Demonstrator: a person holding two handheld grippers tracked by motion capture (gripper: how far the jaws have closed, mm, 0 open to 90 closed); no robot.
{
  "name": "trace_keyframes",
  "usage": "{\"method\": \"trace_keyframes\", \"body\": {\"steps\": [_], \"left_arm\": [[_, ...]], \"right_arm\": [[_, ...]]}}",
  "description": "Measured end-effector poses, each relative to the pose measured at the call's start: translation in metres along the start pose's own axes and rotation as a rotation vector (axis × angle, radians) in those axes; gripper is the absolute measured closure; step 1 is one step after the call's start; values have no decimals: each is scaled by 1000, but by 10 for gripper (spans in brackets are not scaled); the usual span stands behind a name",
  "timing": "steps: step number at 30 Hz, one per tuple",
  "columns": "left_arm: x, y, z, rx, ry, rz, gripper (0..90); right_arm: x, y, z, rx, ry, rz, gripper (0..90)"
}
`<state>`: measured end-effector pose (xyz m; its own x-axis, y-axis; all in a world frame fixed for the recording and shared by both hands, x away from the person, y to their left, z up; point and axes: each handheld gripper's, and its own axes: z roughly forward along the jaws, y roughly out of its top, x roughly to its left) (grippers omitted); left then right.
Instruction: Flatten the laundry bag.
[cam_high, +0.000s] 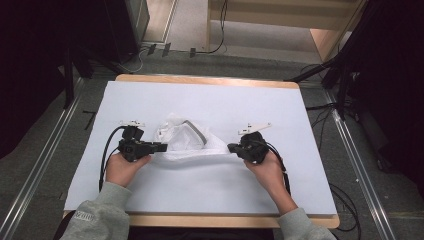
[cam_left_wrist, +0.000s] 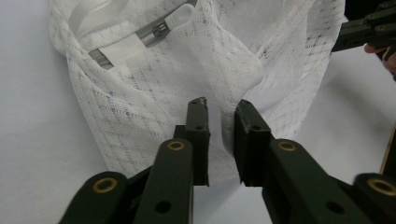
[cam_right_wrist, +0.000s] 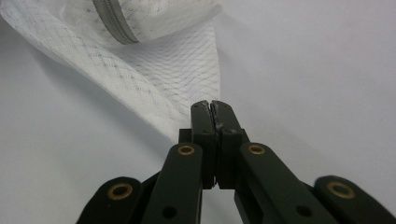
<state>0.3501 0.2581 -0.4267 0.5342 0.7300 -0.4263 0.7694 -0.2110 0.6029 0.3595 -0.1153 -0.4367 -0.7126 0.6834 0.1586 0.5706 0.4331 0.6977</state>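
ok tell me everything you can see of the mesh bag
The mesh bag is white, thin netted fabric, crumpled and lying on the white table between the two claws. A grey zipper with a white pull runs along its raised top. The right claw is shut on one corner; the left claw stands open with an edge of mesh between its jaws.

No text, label, brand or number can be read; the small patch on the grey sleeve (cam_high: 85, 216) is too blurred.
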Motion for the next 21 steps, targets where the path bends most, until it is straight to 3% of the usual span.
{"method": "trace_keyframes", "body": {"steps": [5, 6, 9, 13, 15, 21], "left_arm": [[-4, 3, -1, 7, -22, 25, 636], [-9, 7, -2, 8, -16, 49, 572], [-14, 12, -4, 1, -16, 79, 501], [-24, 31, -5, -15, 4, 134, 466], [-25, 35, -3, -14, -2, 133, 454], [-32, 58, 24, 9, -1, 181, 461]], "right_arm": [[4, -4, 5, 26, 39, -19, 825], [4, -4, 6, 6, 57, -22, 729], [4, -2, 6, -14, 59, -25, 701], [-1, 3, 14, -25, 55, -17, 661], [-3, 4, 17, -24, 53, -20, 654], [-7, 17, 42, -4, 53, -18, 639]]}}
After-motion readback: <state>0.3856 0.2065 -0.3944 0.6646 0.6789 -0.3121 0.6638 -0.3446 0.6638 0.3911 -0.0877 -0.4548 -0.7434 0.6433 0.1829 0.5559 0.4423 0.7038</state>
